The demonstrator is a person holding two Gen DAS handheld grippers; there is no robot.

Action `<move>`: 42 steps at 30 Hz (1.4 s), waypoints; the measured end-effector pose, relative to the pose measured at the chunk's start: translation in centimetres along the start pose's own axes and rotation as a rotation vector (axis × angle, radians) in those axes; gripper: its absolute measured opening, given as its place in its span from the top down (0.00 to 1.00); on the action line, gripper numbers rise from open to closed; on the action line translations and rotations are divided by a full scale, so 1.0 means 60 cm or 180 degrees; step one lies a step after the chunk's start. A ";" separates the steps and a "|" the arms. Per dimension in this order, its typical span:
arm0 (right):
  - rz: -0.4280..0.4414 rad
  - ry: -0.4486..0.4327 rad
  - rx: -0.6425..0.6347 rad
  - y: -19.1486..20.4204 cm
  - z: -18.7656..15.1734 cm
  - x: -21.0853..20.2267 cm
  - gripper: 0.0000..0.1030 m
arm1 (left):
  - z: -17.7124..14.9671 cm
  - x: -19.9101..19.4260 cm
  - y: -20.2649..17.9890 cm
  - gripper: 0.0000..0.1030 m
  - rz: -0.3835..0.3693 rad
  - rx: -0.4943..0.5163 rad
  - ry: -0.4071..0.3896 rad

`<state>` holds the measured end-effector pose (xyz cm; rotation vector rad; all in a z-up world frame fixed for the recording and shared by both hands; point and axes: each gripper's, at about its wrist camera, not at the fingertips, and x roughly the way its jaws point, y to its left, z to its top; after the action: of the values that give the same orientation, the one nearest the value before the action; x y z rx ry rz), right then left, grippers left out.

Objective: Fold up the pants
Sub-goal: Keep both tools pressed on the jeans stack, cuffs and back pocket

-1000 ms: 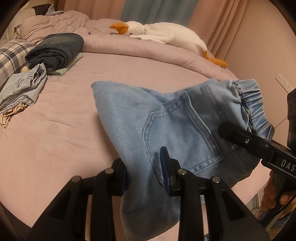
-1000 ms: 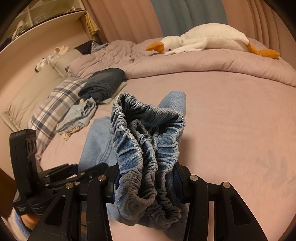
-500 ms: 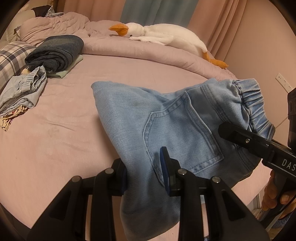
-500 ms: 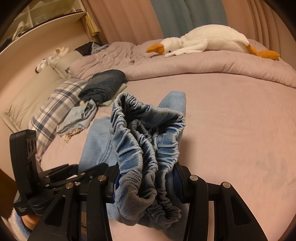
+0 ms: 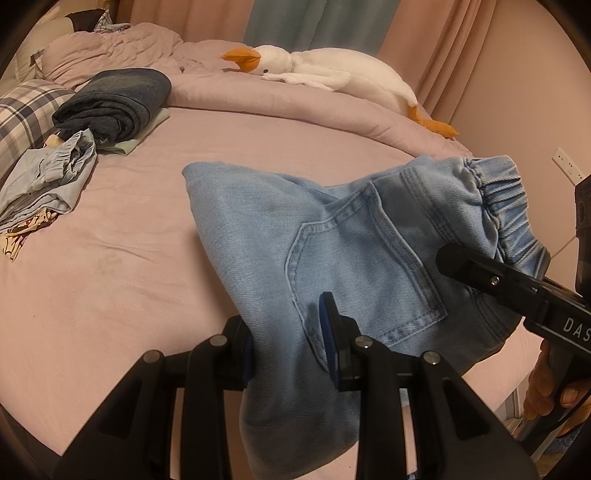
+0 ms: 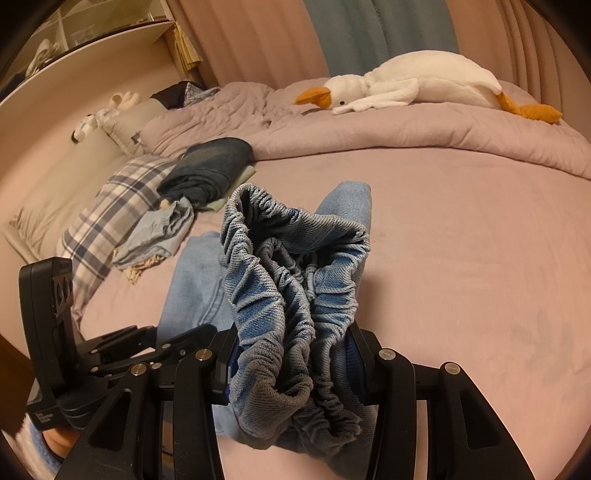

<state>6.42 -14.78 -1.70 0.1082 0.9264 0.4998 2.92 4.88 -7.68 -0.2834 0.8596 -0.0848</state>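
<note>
We hold a pair of light blue denim pants (image 5: 354,236) over the near edge of a pink bed (image 5: 110,288), one gripper at each end of the bunch. Our left gripper (image 5: 288,347) is clamped on a fold of the fabric just below the back pocket (image 5: 365,269), its blue-padded fingers (image 5: 328,332) pressed into the cloth from both sides. Our right gripper (image 6: 291,365) is closed on the gathered elastic waistband (image 6: 295,280), which bulges up between its black fingers in thick ruffles. From the left wrist view, one right finger lies across the seat of the pants beside the waistband, and part of our right hand (image 5: 554,384) shows on the handle at the frame's edge. The pants are folded over, with a leg end (image 5: 207,177) resting flat on the sheet and the rest lifted toward us.

Across the bed, a plush goose (image 6: 413,85) lies on a rumpled pink duvet (image 6: 406,136). To the left sit a folded pile of dark jeans (image 5: 114,103), a crumpled pale blue garment (image 5: 48,177) just beside it, and a plaid pillow (image 6: 110,210). Pink and blue curtains (image 6: 369,33) hang behind.
</note>
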 end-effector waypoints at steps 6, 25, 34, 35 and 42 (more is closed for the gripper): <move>0.0008 0.0001 -0.0021 -0.001 0.003 0.002 0.54 | 0.003 0.002 0.005 0.73 -0.0004 0.0011 -0.0005; 0.0017 0.0018 -0.0019 -0.001 0.007 0.007 0.54 | 0.016 0.013 0.015 0.73 0.0030 0.0019 -0.0004; 0.0016 0.0018 -0.0017 0.000 0.007 0.008 0.54 | 0.016 0.014 0.016 0.73 0.0031 0.0017 -0.0004; 0.0015 0.0018 -0.0016 0.000 0.007 0.008 0.54 | 0.015 0.014 0.015 0.73 0.0034 0.0014 -0.0006; 0.0015 0.0022 -0.0017 0.000 0.008 0.010 0.54 | 0.015 0.016 0.017 0.73 0.0036 0.0014 -0.0003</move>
<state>7.08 -14.46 -1.84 0.1038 0.9317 0.5072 4.19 5.87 -8.14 -0.2745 0.8600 -0.0760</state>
